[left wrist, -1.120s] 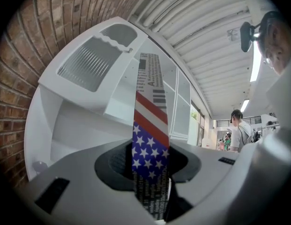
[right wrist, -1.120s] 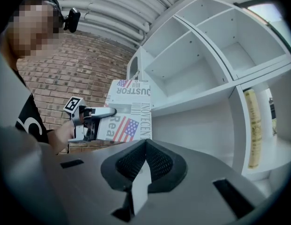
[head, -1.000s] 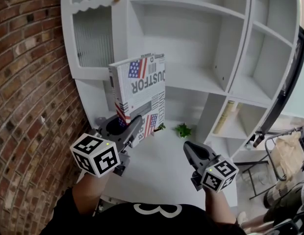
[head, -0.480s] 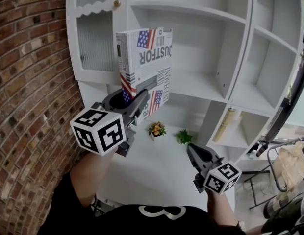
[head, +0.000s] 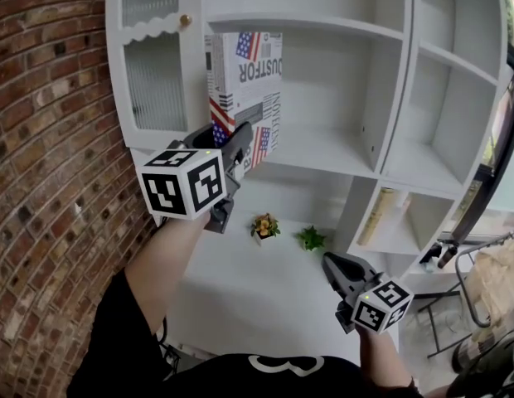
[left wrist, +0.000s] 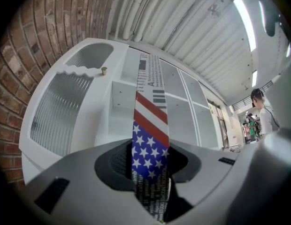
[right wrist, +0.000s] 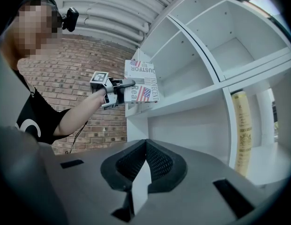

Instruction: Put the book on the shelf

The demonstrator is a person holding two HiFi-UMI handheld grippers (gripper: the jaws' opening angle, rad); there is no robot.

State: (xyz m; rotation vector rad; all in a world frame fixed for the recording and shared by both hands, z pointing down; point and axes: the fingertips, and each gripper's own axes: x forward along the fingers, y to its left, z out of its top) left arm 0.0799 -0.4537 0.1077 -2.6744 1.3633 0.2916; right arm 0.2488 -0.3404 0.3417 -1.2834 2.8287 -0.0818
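The book [head: 244,81], white with a stars-and-stripes cover, stands upright at the mouth of the left compartment of the white shelf unit [head: 323,152], just under its upper board. My left gripper [head: 239,138] is shut on the book's lower edge. In the left gripper view the book's spine [left wrist: 150,139] runs up between the jaws of my left gripper [left wrist: 150,170]. My right gripper [head: 336,265] hangs low at the right, shut and holding nothing. From the right gripper view, past my right gripper [right wrist: 145,144], the book [right wrist: 143,86] is held against the shelf's edge.
A brick wall [head: 50,139] runs along the left. A ribbed-glass cabinet door [head: 157,73] adjoins the compartment. Two small potted plants [head: 265,225] stand on the white counter below. A tan book [head: 381,214] leans in a lower right compartment. A person [left wrist: 260,111] stands far off.
My left gripper has risen and moved forward, carrying the book from in front of the counter up to the shelf compartment. My right gripper has drifted slightly down and right.
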